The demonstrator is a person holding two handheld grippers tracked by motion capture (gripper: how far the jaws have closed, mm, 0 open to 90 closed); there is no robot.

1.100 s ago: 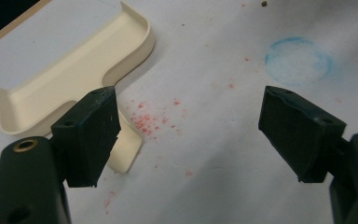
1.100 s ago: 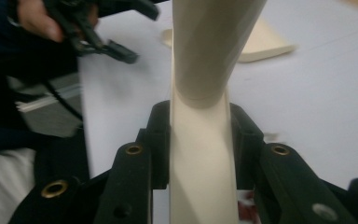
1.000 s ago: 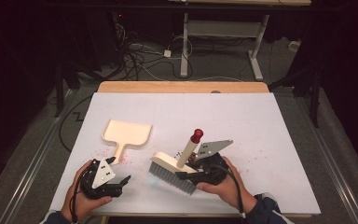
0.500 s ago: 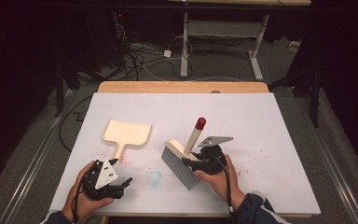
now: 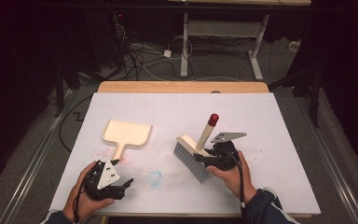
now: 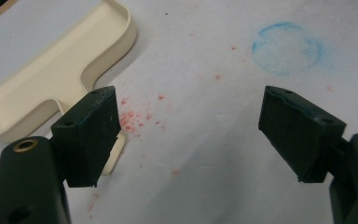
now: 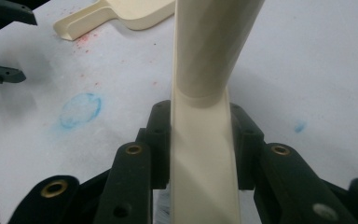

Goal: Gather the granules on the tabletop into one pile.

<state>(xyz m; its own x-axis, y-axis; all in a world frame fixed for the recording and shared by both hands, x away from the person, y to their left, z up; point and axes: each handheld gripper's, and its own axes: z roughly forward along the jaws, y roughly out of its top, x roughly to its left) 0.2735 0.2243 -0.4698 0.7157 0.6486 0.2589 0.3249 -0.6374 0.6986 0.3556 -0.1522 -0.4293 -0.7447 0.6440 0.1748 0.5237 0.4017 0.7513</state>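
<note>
The left tool (image 5: 121,185) rested low on the white paper-covered worktop (image 5: 270,121), its jaws spread wide with nothing between them, just near of the cream plastic dustpan (image 5: 127,133). The dustpan lay flat, its handle pointing toward that tool, and fine red crumbs (image 6: 133,120) were scattered on the paper around the handle's end. Right of the dustpan was a faint blue ring mark (image 5: 154,178). Farther right of the dustpan, the right tool (image 5: 204,160) was clamped on the cream handle of a hand brush with grey bristles and a red-tipped handle (image 5: 196,148), bristles touching the paper, handle tilted up and away.
</note>
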